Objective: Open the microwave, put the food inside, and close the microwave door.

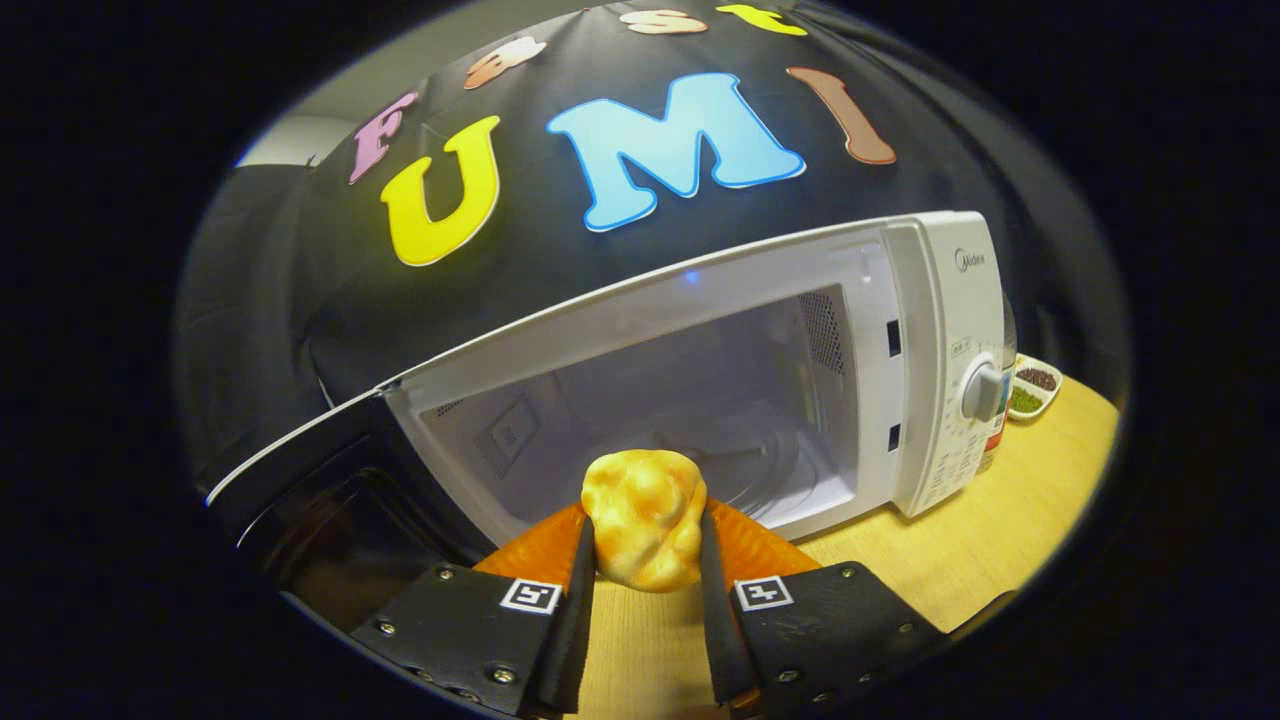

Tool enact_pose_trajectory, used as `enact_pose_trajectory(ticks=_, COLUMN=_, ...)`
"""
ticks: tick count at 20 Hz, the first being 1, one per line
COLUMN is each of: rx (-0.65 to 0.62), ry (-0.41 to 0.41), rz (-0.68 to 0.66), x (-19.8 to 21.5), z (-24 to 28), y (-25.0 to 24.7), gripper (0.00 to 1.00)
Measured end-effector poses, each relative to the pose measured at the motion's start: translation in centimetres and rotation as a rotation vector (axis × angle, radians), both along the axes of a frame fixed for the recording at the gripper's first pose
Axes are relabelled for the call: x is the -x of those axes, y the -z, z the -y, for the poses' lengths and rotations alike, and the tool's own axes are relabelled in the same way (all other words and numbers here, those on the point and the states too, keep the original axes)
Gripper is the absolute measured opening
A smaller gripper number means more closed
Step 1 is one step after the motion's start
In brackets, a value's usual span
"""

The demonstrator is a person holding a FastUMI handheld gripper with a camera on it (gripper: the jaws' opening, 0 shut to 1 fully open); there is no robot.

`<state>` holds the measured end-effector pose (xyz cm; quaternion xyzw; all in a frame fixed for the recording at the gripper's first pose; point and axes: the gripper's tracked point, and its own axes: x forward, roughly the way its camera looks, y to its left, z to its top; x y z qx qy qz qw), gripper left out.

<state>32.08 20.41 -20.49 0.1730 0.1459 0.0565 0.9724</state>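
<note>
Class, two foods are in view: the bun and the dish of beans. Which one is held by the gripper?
The bun: the gripper is shut on it before the open microwave. The dish sits beyond the microwave.

Food (643, 530) between the fingers (575, 600), before the microwave (700, 390) (door (300, 480) swung left).

My gripper (645, 590) points toward the open microwave (700, 400), just short of its cavity opening. Both fingers (578, 600) are drawn in and press on either side of the food (643, 517), which sits clamped between their tips, level with the cavity floor.
</note>
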Motion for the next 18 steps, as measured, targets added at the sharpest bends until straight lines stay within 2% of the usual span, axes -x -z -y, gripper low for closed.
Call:
enact_pose_trajectory(ticks=9, rx=-0.278, ry=0.162, rz=-0.029, x=-6.2, z=-0.1, y=2.4, gripper=0.48)
enact_pose_trajectory(ticks=10, rx=-0.294, ry=0.172, rz=-0.036, x=-6.7, z=-0.1, y=2.8, gripper=0.49)
enact_pose_trajectory(ticks=11, rx=-0.308, ry=0.182, rz=-0.041, x=-7.2, z=-0.1, y=3.1, gripper=0.54)
enact_pose_trajectory(ticks=15, rx=-0.313, ry=0.209, rz=-0.067, x=-8.7, z=0.0, y=4.1, gripper=0.54)
enact_pose_trajectory(ticks=17, rx=-0.321, ry=0.204, rz=-0.066, x=-8.9, z=-0.2, y=4.0, gripper=0.61)
enact_pose_trajectory(ticks=18, rx=-0.325, ry=0.2, rz=-0.065, x=-8.7, z=-0.2, y=3.8, gripper=0.69)
